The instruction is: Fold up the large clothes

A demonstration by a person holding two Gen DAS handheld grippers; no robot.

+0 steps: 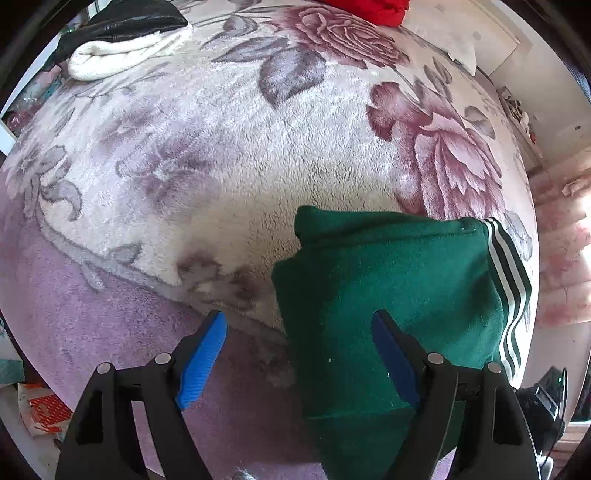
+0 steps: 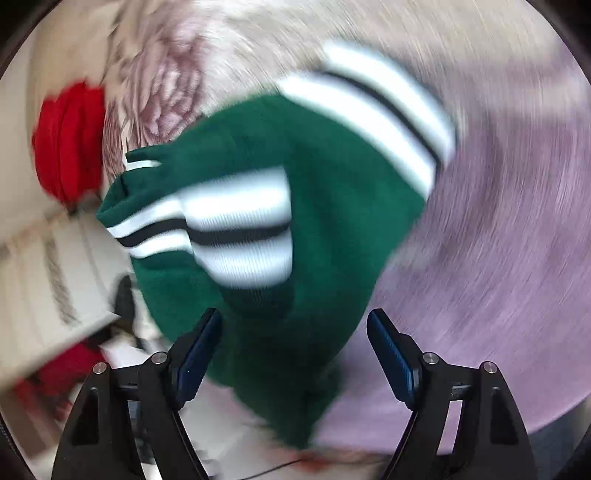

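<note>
A green garment with white and black stripes lies folded into a compact bundle on the floral blanket, at the lower right of the left wrist view. My left gripper is open just above the bundle's near left edge, holding nothing. In the right wrist view, which is blurred by motion, the same green garment fills the middle. My right gripper is open over its near end, holding nothing.
A folded black and white garment lies at the blanket's far left. A red garment lies at the far edge, also in the right wrist view. An orange and white packet lies off the blanket's left side.
</note>
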